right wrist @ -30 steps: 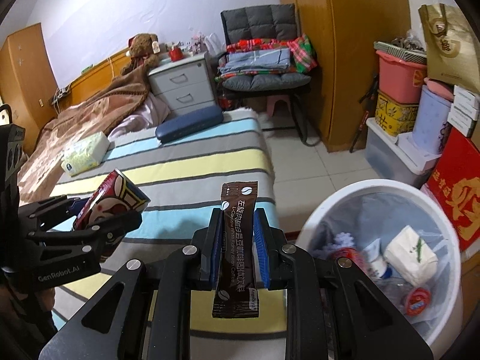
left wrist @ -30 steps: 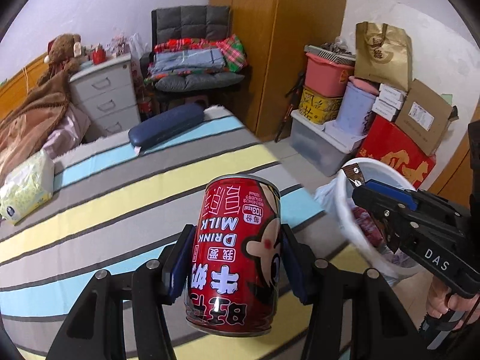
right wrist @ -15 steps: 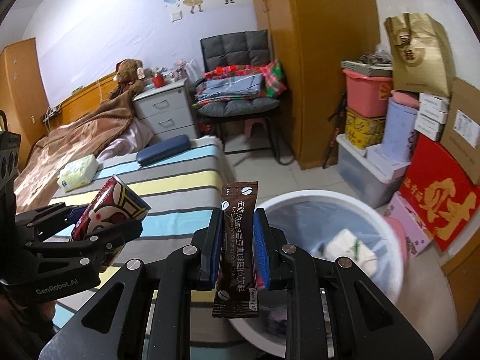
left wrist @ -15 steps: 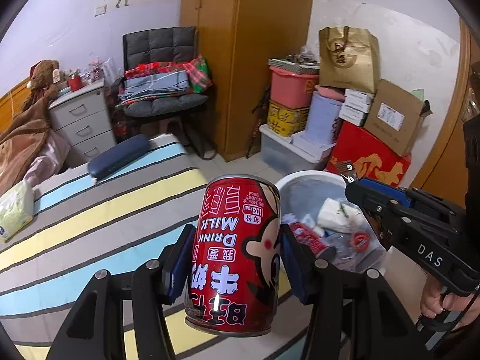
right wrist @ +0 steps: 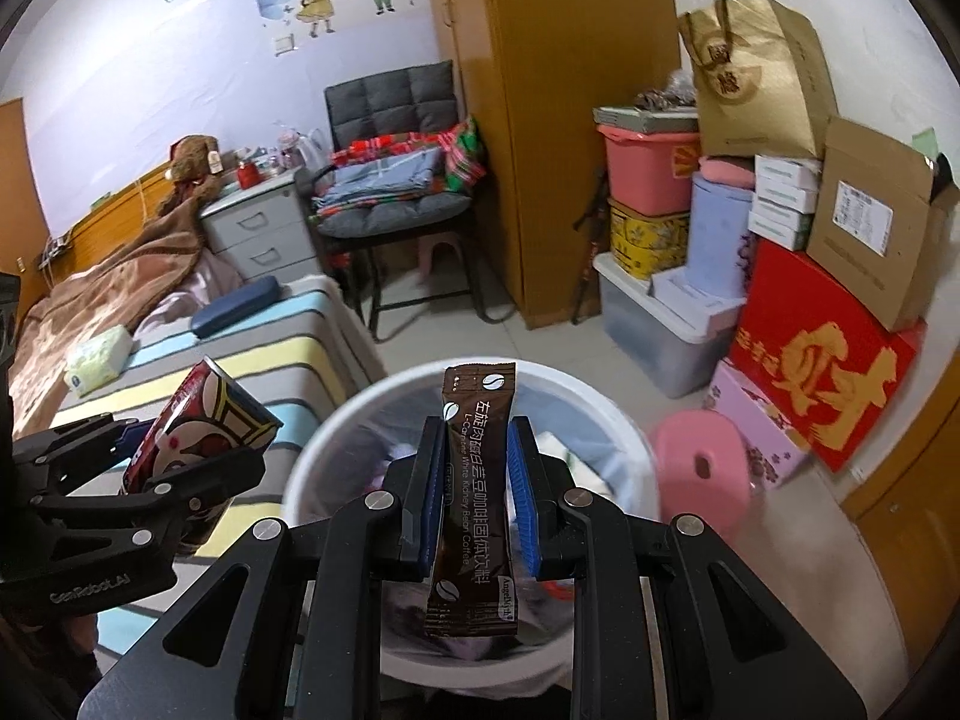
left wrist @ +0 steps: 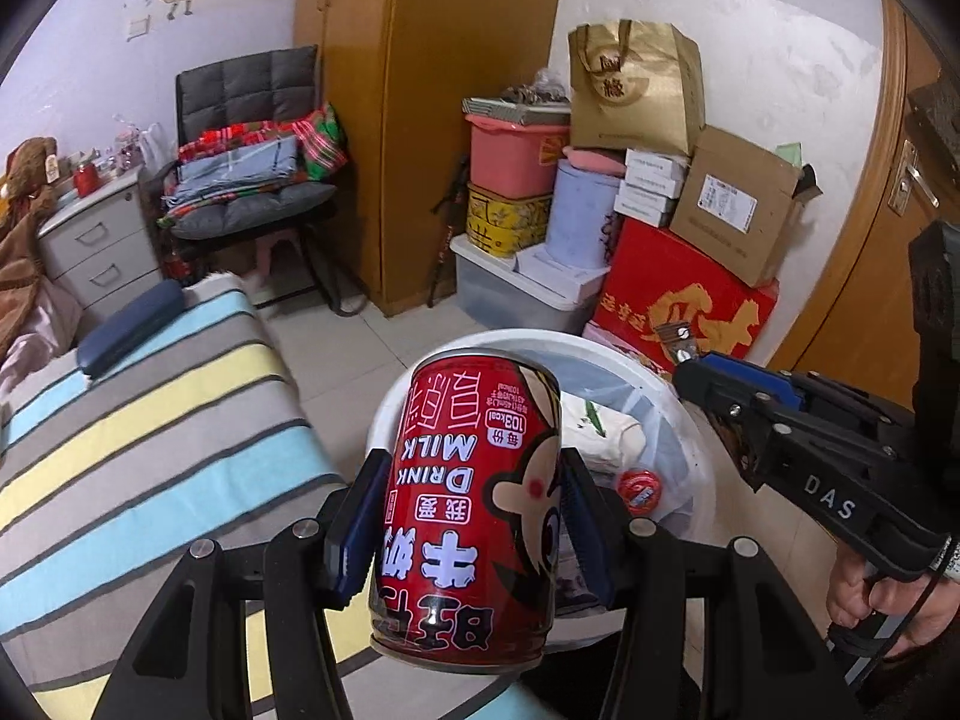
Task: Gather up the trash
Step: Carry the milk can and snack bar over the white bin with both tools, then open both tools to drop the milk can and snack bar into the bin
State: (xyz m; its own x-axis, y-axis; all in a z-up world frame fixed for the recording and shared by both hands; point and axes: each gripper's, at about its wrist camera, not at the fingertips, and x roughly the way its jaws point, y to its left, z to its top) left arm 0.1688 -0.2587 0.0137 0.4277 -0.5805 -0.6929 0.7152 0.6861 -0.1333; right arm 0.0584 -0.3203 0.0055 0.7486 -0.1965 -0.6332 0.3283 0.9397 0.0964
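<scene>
Both grippers tilt downward over the white bin (right wrist: pixel 336 438). The left gripper (left wrist: pixel 474 534) clamps a red milk can (left wrist: pixel 474 504), upside down, above the bin's near rim. The right gripper (right wrist: pixel 474 498) pinches a brown coffee sachet (right wrist: pixel 474 492) upright over the bin's middle. Beyond the bin stand stacked boxes (right wrist: pixel 822 354).

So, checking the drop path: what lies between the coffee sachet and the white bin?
Nothing: in the right wrist view the coffee sachet, clamped by the right gripper, hangs over the white bin.
</scene>
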